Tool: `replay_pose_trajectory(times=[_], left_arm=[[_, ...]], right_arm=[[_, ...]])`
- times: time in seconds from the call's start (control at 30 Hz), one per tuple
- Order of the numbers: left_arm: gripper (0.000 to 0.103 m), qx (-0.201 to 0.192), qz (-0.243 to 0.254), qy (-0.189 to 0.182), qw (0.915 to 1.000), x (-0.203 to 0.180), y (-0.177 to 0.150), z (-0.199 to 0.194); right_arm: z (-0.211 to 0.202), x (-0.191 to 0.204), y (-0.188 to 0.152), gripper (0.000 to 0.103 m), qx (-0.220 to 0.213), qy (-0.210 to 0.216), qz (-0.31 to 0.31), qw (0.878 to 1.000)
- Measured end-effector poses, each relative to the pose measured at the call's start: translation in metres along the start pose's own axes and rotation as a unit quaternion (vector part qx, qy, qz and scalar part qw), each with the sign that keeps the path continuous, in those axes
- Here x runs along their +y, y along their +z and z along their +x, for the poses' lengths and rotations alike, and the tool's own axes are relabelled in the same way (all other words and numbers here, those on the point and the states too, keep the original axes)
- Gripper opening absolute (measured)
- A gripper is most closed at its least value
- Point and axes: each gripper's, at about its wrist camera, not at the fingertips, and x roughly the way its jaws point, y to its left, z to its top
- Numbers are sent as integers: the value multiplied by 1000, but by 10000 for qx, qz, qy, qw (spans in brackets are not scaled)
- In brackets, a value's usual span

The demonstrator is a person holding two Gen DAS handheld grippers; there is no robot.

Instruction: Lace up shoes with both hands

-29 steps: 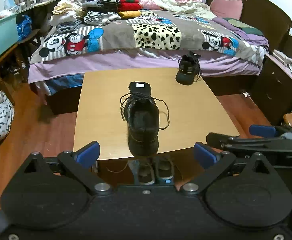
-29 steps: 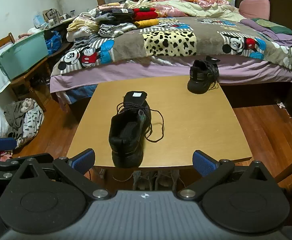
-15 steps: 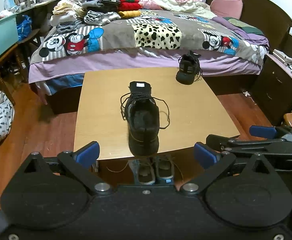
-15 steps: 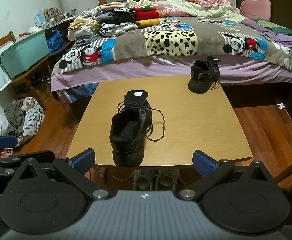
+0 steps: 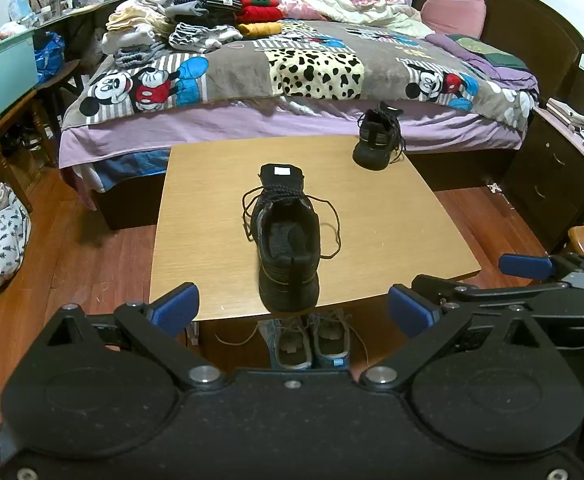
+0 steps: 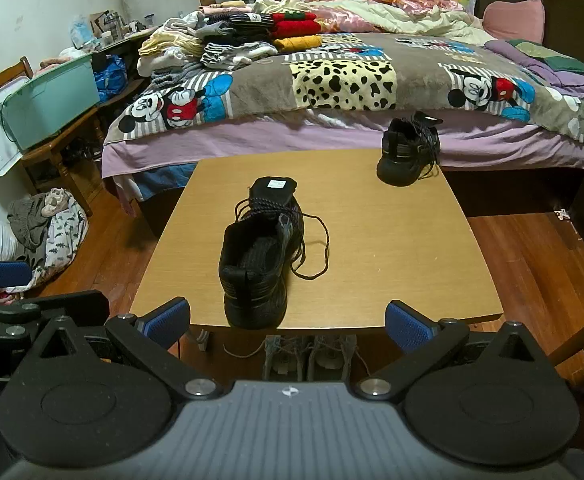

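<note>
Bedside table | near shoe unlaced | second shoe probably laced

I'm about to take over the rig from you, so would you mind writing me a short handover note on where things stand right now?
Left tongs: open, holding nothing, short of the table's near edge.
Right tongs: open, holding nothing, also short of the near edge.
Near shoe: black, heel toward you at the near edge of the wooden table, its laces loose and spilling onto the tabletop on both sides.
Second black shoe: at the far right corner.
Done: nothing yet, no lace picked up.
Left: grasp both lace ends and lace up the near shoe.
</note>
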Motion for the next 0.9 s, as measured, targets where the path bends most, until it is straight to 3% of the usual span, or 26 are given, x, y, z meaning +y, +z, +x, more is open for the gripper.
replay_pose_trajectory(times=[0.9], left_arm=[[102,24,-17,6,10000,-2,8,-1]], right_arm=[[1,-3,2,103,7,7,-17,10000]])
